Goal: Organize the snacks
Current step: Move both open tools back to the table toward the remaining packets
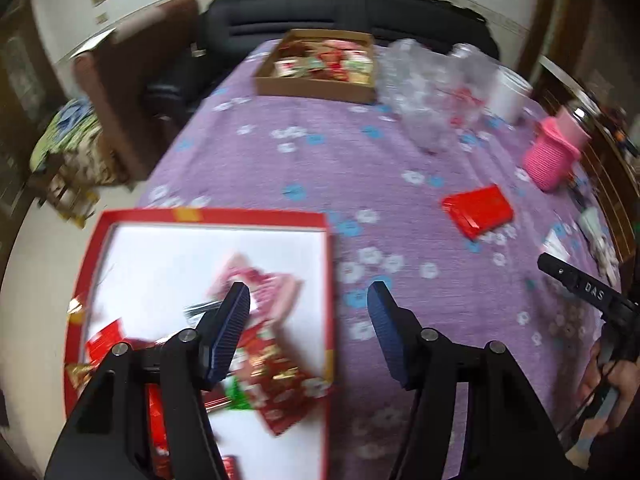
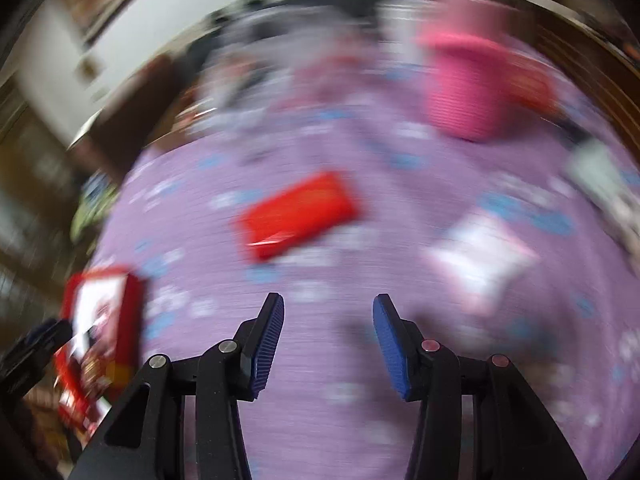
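Note:
A red-rimmed box [image 1: 208, 216] with a white floor lies at the near left of the purple flowered tablecloth [image 1: 340, 160] and holds several red and pink snack packets [image 1: 276, 364]. My left gripper [image 1: 310, 300] hangs open over the box's right rim, nothing between its fingers. A red snack packet [image 1: 478, 210] lies alone on the cloth to the right. In the blurred right wrist view that red packet [image 2: 298, 214] lies ahead of my right gripper [image 2: 328, 312], which is open and empty. A white and pink packet [image 2: 480, 256] lies to its right. The red box [image 2: 100, 336] is at the left edge.
A cardboard box [image 1: 316, 84] of snacks sits at the far end, beside crumpled clear plastic [image 1: 432, 88] and a white cup [image 1: 510, 94]. A pink knitted holder [image 1: 554, 152] stands at the right. A brown chair [image 1: 132, 80] stands off the table's left. A hand [image 1: 612, 380] holds the other gripper at right.

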A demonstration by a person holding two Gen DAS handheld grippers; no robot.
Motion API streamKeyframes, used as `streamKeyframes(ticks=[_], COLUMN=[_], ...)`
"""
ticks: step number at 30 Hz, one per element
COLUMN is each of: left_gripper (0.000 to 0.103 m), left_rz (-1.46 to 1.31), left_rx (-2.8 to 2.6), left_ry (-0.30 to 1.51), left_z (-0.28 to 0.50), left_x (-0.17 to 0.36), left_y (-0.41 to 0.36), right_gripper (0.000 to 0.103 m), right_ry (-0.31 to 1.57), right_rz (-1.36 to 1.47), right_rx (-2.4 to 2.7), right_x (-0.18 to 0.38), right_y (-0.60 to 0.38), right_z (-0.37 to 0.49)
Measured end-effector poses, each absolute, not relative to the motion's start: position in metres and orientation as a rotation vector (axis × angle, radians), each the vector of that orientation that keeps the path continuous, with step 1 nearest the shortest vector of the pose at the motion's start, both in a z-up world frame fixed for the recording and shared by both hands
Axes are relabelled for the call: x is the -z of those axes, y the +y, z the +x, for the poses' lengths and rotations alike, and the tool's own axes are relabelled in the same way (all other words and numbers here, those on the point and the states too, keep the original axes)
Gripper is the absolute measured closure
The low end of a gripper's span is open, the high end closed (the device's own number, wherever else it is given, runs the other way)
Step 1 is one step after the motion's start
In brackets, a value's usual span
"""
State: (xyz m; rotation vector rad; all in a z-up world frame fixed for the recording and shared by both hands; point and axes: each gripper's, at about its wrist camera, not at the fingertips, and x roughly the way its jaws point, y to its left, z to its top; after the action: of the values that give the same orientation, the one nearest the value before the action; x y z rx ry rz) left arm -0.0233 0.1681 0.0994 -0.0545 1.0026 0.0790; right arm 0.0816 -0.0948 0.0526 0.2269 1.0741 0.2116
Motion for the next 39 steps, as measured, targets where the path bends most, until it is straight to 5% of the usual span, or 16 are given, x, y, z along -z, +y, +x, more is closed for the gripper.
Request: streamKeyframes(ticks=[7,12,19,21,23,28,39], left_gripper=[0.043,0.043,0.043,0.043,0.043,0.043,0.041], left_rz=[-0.014,0.000,0.081,0.112,0.141,0.200,0.454], left_rx=[-0.014,0.011,0.069,0.085,0.109,0.176,0.466], left_ry=[1.023,1.052,1.036,1.028,1.021,1.000,0.965], left_z=[-0.015,-0.009,0.009,0.017,0.026,0.049,0.116], left_x=[-0.097,-0.093,-0.099,-0.099,-0.097,-0.092,-0.060], left_y=[0.149,0.147,0.134,0.127,0.119,0.101,0.004], right_gripper=[0.052,0.035,0.028,0.033,0.070,0.100,0.102], right_ry=[1.167,1.163,1.184,1.188,1.181,1.182,1.184], right_rz=[0.303,0.255,0.422,0.393,0.304,0.213,0.418], right_rx=[-0.024,-0.002,0.072,0.083,0.127,0.051,-0.193], right_x=[-0.025,-0.023,-0.021,-0.021,-0.021,-0.020,-0.010], right_y=[-0.140,-0.125,-0.144,-0.142,-0.141,-0.155,-0.219], right_z=[0.091,0.107,0.136,0.141,0.137,0.115,0.015])
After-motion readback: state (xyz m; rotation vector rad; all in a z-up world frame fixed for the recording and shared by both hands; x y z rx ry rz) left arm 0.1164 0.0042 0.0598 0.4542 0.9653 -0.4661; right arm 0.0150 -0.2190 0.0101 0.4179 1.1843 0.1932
